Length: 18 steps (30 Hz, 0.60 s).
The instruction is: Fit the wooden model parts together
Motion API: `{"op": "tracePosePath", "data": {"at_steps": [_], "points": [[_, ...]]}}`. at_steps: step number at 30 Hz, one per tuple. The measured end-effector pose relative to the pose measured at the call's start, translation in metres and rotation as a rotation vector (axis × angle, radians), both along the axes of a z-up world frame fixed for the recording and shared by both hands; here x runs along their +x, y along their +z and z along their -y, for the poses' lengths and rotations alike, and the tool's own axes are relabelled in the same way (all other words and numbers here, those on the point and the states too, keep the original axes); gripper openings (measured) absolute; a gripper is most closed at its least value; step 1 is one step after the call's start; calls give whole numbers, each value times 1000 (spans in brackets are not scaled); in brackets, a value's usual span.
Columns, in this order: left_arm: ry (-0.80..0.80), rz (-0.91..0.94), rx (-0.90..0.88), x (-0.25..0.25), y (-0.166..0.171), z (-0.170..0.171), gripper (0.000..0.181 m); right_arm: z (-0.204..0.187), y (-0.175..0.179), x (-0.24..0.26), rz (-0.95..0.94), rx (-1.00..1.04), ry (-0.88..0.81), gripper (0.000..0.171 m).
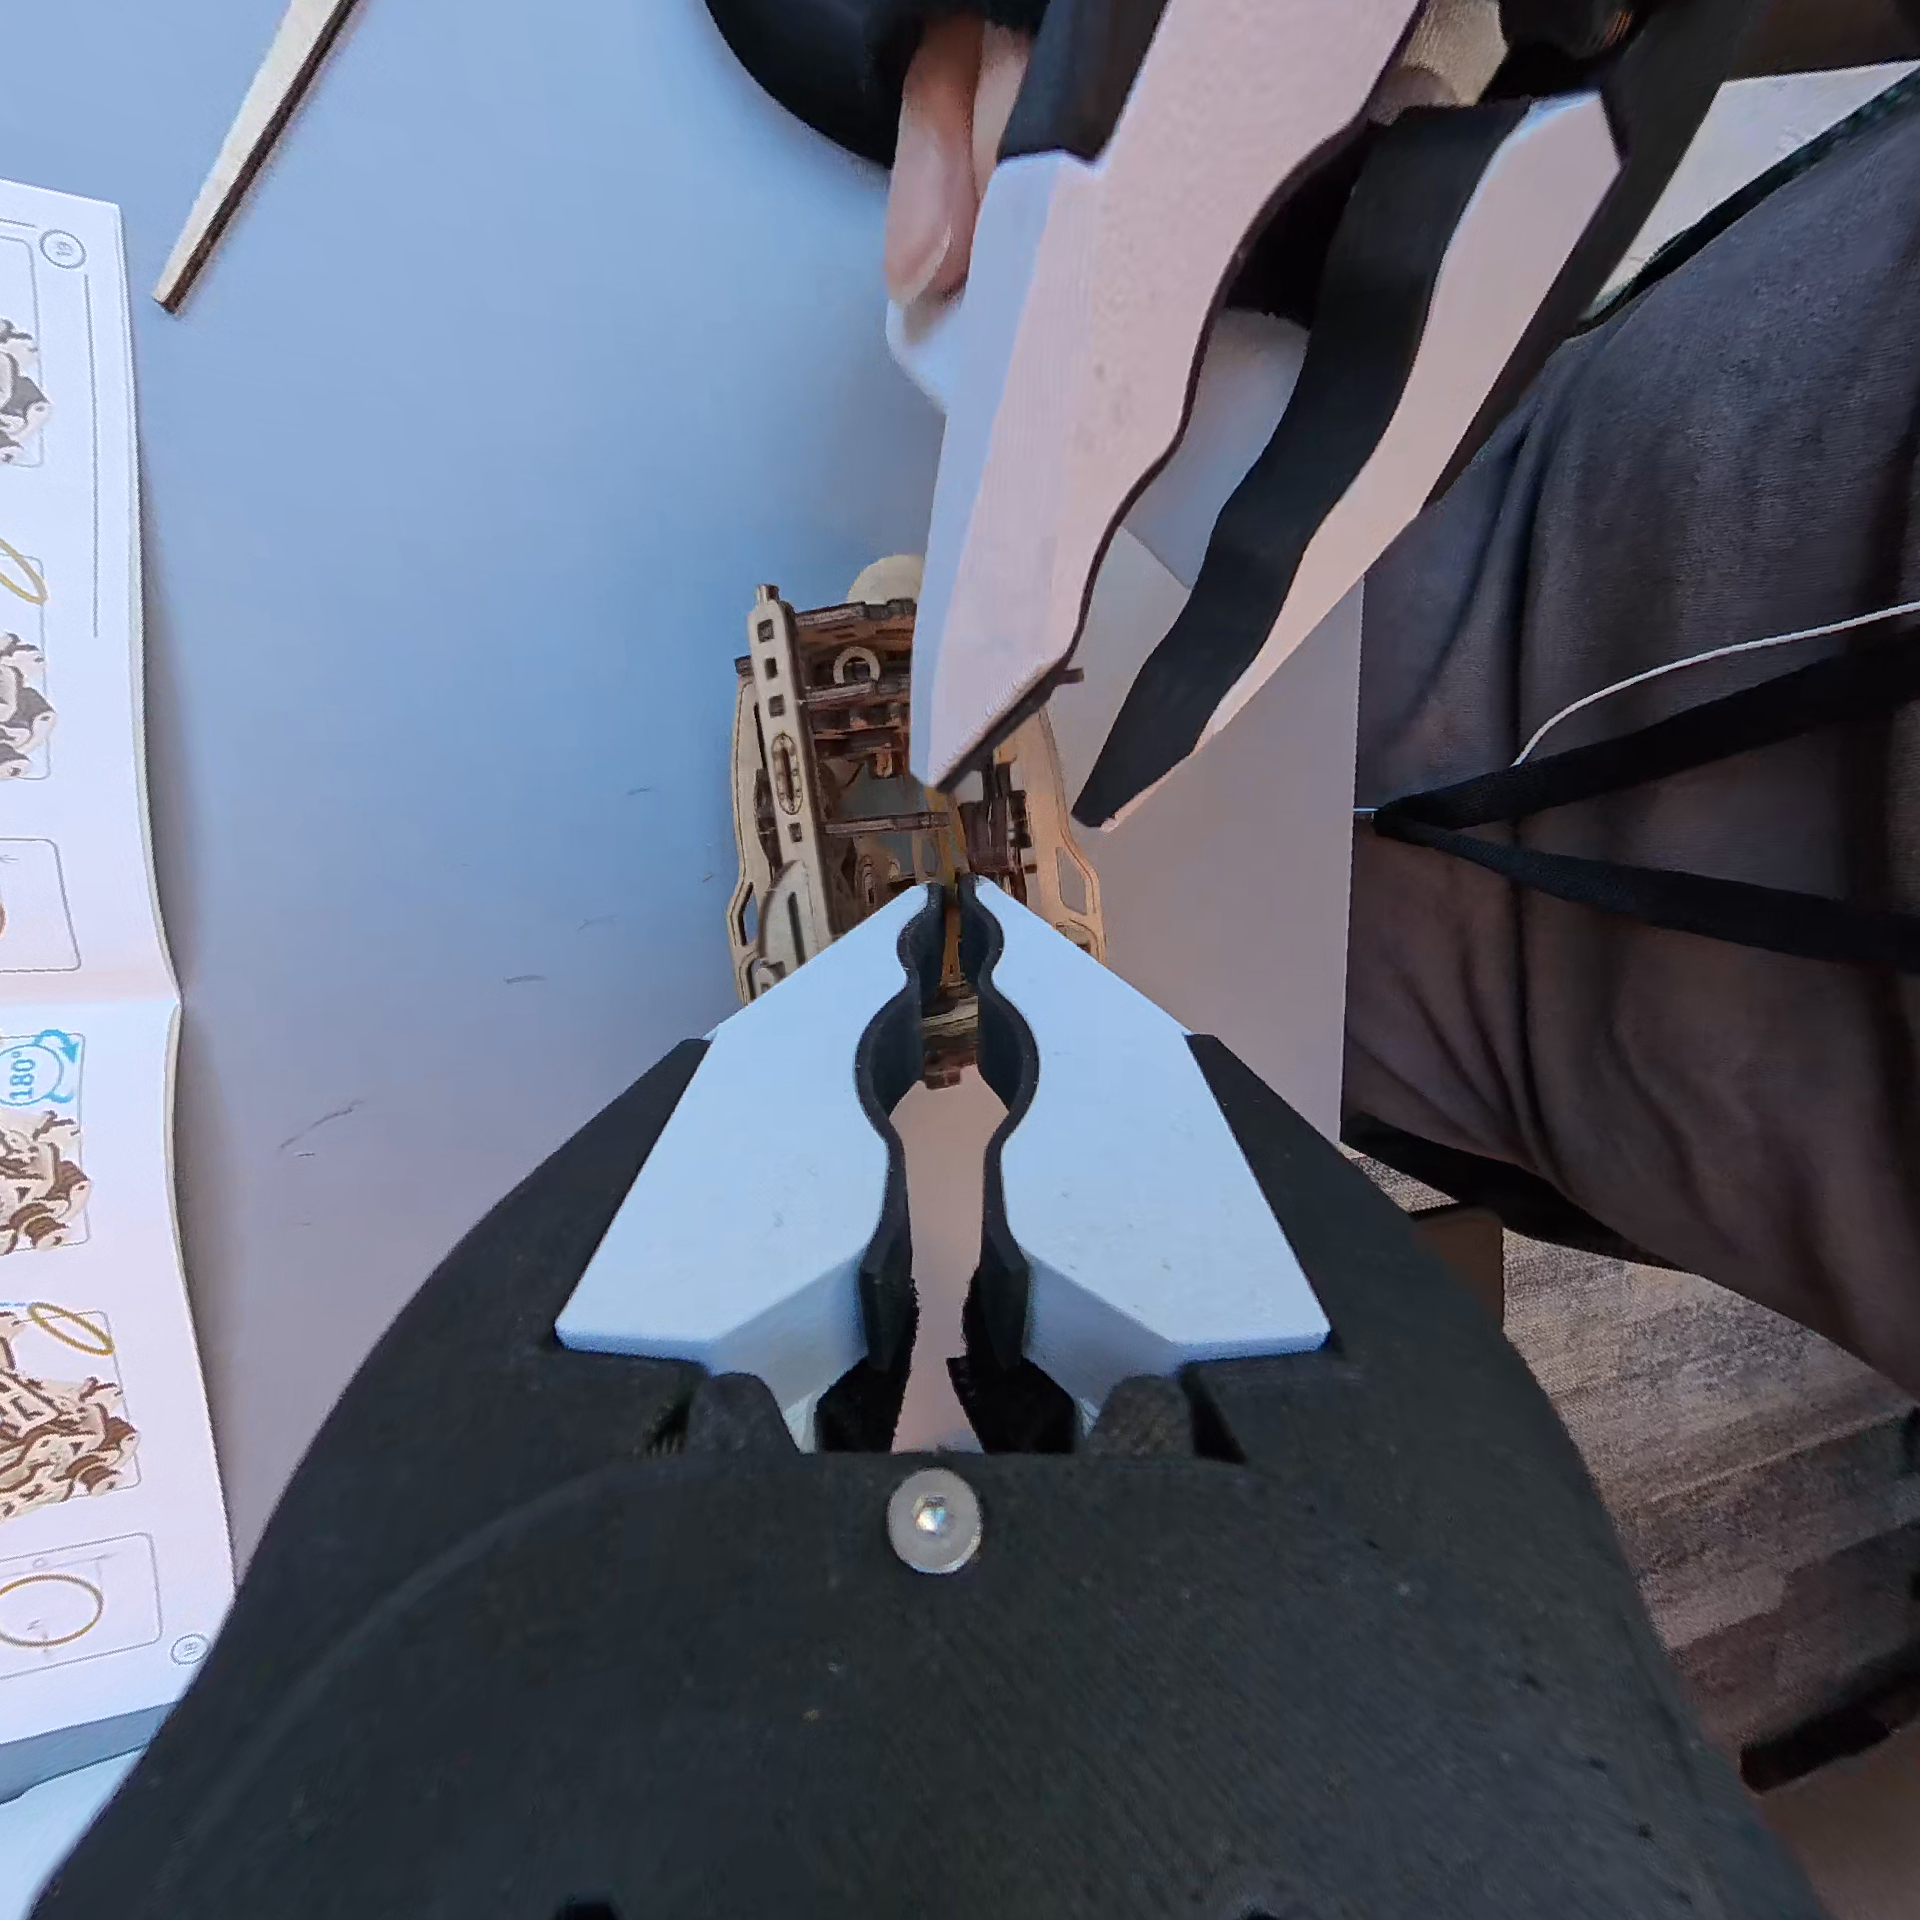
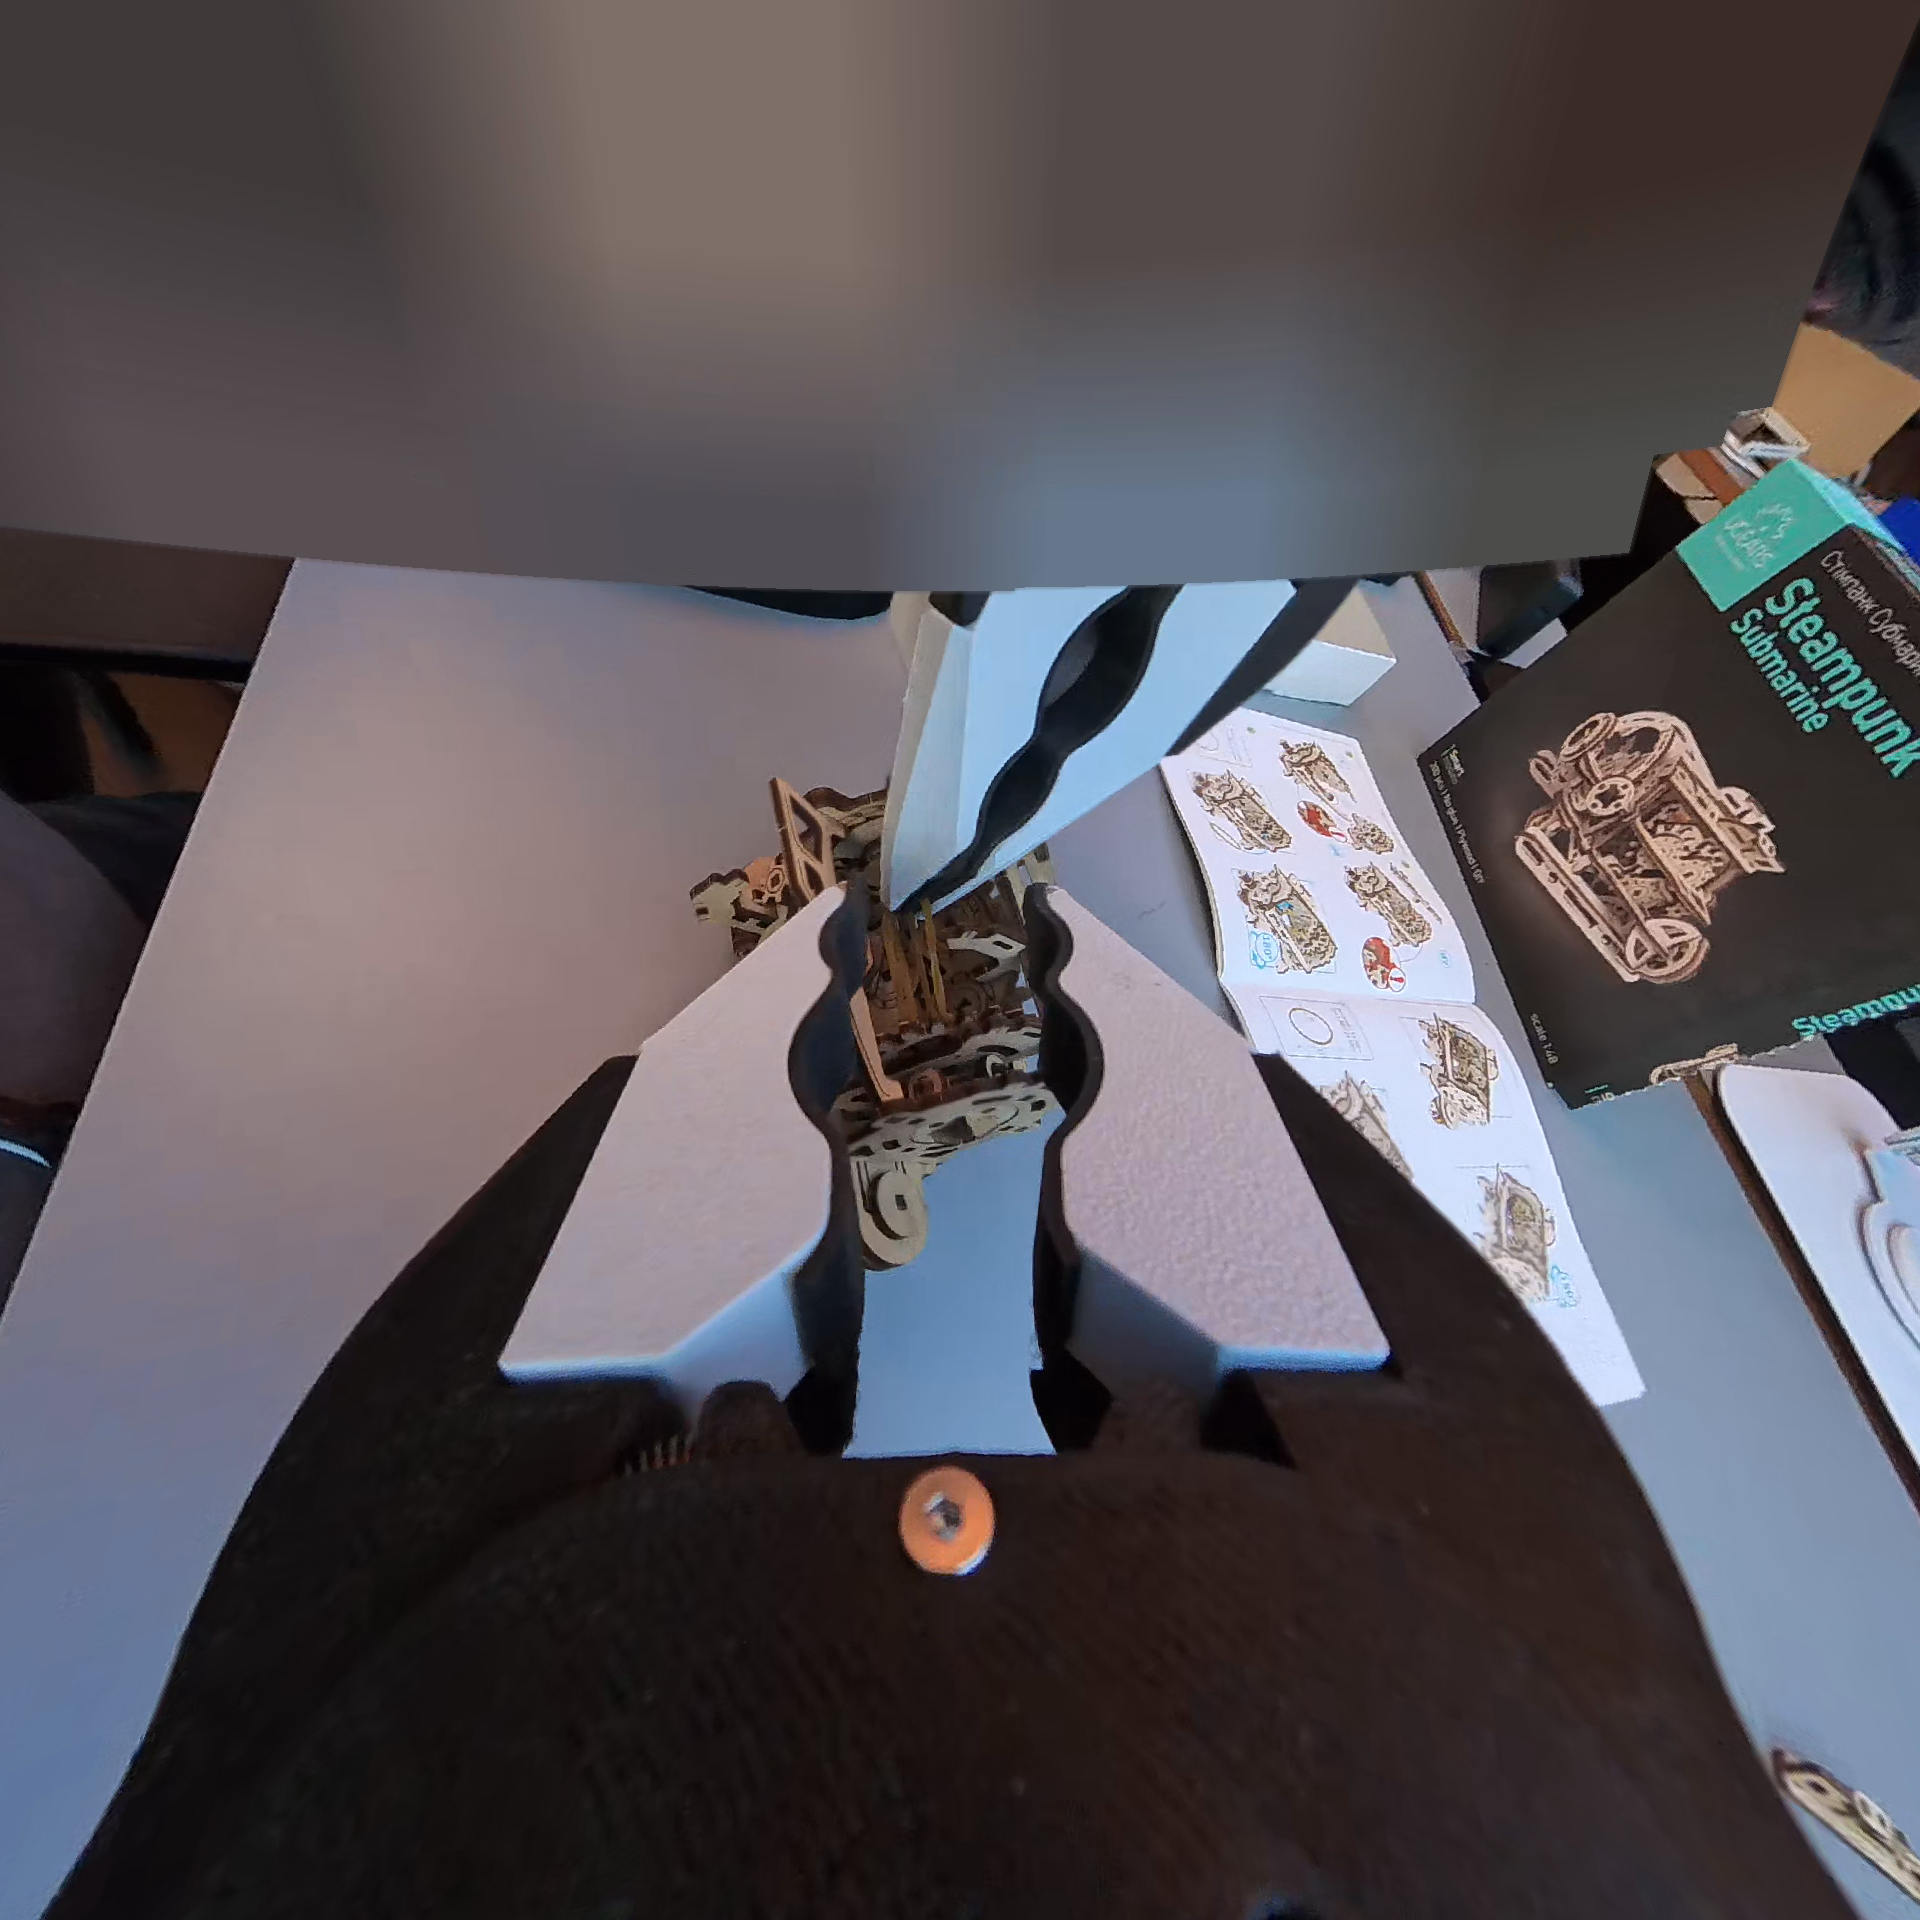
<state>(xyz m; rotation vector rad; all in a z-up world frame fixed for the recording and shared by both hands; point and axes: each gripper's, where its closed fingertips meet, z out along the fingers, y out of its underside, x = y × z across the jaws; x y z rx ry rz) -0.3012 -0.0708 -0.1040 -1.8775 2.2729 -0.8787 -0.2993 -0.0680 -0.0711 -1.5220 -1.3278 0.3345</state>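
The partly built wooden model (image 1: 805, 790) stands on the pale table (image 1: 468, 623), near its edge. My left gripper (image 1: 951, 896) is shut, its tips pinching a thin yellow rubber band (image 1: 948, 940) at the model's top. My right gripper (image 1: 1013, 800) reaches in from the upper right, open, one fingertip touching the model's top beside my left tips. In the right wrist view my right gripper (image 2: 943, 914) is open with its fingers either side of the model (image 2: 935, 1081). The left gripper (image 2: 906, 896) comes down from above, holding the yellow band strands (image 2: 920, 971) taut.
An open instruction booklet (image 1: 73, 935) (image 2: 1351, 987) lies beside the model. The dark kit box (image 2: 1714, 810) and a white punched sheet (image 2: 1818, 1195) lie beyond it. A loose wooden strip (image 1: 260, 145) lies far off. The person's legs (image 1: 1662, 727) are past the table edge. My left and right fingertips are right by each other.
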Motion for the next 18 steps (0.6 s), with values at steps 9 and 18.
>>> {"op": "tracePosePath", "data": {"at_steps": [9,18], "points": [[6,31,12,-1,2,5,0,0,-12,3,33,-47,0,20],[18,43,-21,-3,6,6,0,-3,-25,6,87,-80,-15,14]]}}
